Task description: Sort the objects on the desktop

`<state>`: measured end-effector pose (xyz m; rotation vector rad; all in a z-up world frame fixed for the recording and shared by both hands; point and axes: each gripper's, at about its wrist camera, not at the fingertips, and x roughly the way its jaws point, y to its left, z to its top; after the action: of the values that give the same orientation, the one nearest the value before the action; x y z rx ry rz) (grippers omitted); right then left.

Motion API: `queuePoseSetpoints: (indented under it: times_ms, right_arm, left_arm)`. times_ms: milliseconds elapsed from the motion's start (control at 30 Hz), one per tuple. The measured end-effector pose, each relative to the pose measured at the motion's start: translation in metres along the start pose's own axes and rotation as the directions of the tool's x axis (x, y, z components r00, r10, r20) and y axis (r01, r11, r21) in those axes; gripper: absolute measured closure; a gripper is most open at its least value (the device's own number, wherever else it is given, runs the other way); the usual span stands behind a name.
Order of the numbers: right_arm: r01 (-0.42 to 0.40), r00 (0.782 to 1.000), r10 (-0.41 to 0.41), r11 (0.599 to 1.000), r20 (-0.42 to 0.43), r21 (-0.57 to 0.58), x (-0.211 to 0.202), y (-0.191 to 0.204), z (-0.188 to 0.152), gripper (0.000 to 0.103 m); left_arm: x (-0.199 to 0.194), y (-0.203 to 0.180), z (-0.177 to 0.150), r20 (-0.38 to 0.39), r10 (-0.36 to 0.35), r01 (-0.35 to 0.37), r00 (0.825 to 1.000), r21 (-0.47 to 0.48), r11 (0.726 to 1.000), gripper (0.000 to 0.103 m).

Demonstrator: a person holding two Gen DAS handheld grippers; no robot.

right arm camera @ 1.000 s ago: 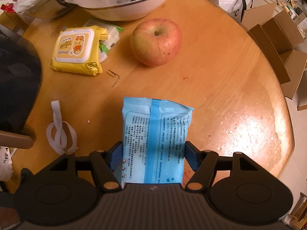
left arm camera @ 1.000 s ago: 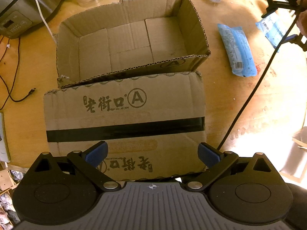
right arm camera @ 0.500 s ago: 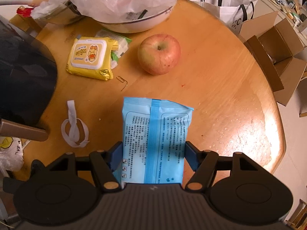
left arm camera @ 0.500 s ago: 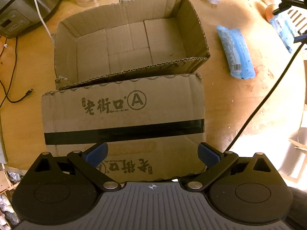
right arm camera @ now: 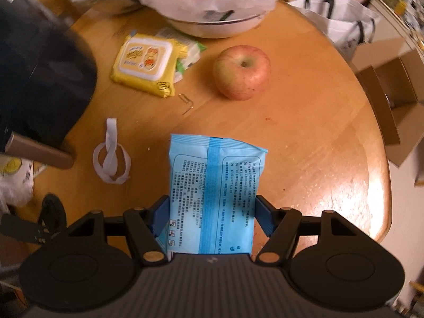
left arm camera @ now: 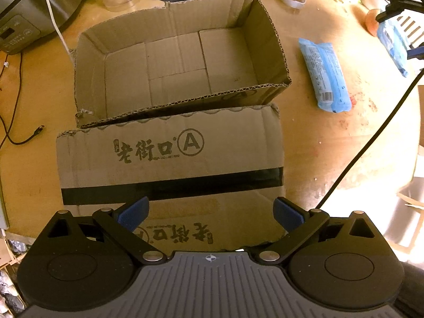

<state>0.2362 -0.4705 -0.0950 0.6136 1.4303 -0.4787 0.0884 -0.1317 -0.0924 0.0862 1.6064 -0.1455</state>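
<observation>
Blue packet (right arm camera: 214, 193) higher, apple (right arm camera: 241, 72) farther

Warm, dim indoor light — glare on the table (right arm camera: 341, 159) at right; fisheye-bent edges, right view's top blurred.

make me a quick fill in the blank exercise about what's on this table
1. The right gripper is shut on a ____ packet.
2. The cardboard box holds ____.
3. The left gripper has its jaws ____.
4. The fruit beside the yellow wipes pack is an ____.

Missing words: blue; nothing; open; apple
</observation>
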Motion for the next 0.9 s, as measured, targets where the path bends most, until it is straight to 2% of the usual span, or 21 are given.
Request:
queuePoseSetpoints:
  times_ms: [367,600,900]
  right_arm:
    - [-0.028,0.999,0.021,0.982,-0.038,-0.188,0.006,0.005,0.000,0.037]
    - [-0.016,0.999,0.005,0.949,-0.037,-0.315,0.011,0.007,-0.003,0.037]
    - [-0.054,0.998,0.030,0.896,-0.062,-0.441,0.014,0.007,-0.007,0.037]
  left_arm:
    - [0.001,0.002,0.001,0.000,0.001,-0.001,1.000,-0.012,1.000,0.000]
    - [0.001,0.002,0.001,0.003,0.000,0.000,1.000,-0.019,1.000,0.000]
    - [-0.001,0.004,0.001,0.006,0.002,-0.002,1.000,-0.029,1.000,0.000]
